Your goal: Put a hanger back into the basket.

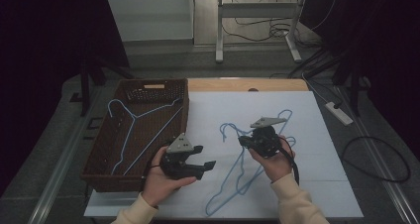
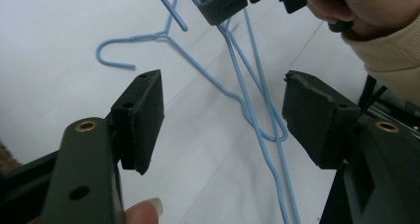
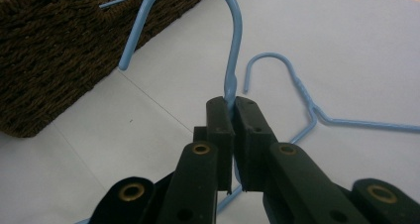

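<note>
While both forearms came in from the near edge of the counter (image 1: 317,135), the left claw (image 1: 204,157) hovered just right of the basket with jaws wide apart, nothing between them; in the left gripper view its pads framed the blue wires lying on the white sheet beyond. Right claw (image 1: 243,140) sat a little farther in, jaws pinched together on the neck of a blue wire hanger (image 3: 233,45), just under the hook, which curved up above the pads in the right gripper view. That hanger's body ran down across the sheet toward the near edge. Second blue hanger (image 3: 297,85) lay flat on the sheet just beside it, wires crossing, hook pointing toward the basket side. Farther left, the brown wicker basket (image 1: 106,177) sat at the counter's left edge, touching the sheet, with a third blue hanger (image 1: 130,116) inside it.
</note>
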Action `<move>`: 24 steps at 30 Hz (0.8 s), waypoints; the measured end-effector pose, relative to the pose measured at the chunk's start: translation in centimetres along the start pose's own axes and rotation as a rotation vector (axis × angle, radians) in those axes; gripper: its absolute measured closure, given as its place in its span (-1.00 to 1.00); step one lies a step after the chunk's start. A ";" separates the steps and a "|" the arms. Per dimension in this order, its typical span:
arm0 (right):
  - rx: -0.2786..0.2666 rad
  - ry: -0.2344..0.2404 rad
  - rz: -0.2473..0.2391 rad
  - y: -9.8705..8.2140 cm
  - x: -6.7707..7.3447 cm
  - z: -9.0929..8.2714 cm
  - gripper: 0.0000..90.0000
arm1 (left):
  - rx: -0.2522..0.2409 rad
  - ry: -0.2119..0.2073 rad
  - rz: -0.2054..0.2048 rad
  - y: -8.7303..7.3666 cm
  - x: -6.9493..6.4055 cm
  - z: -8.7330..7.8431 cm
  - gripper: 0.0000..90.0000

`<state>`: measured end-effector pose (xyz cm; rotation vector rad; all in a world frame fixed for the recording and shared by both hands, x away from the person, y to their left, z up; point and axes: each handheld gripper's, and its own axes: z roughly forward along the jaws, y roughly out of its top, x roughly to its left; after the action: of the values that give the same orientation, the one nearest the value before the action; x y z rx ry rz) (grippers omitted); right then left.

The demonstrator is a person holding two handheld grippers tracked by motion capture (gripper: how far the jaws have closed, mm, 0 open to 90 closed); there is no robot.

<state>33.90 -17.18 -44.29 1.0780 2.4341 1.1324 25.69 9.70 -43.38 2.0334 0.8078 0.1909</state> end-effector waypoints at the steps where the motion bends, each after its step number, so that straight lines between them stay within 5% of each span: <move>1: 0.000 0.000 0.000 0.0 0.0 0.0 0.92 | 0.006 -0.005 -0.001 0.1 -0.1 0.3 -0.25; 13: -0.024 0.005 -0.004 -0.4 0.0 -0.6 0.92 | 0.069 -0.045 0.006 1.0 -1.7 3.4 -0.26; 24: -0.039 0.009 -0.006 -0.6 0.2 -1.0 0.92 | 0.157 -0.039 -0.003 0.8 -2.6 6.1 -0.22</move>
<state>32.98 -17.80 -44.06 1.0556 2.4101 1.1805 26.62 3.51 -45.80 2.1761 0.8241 0.0878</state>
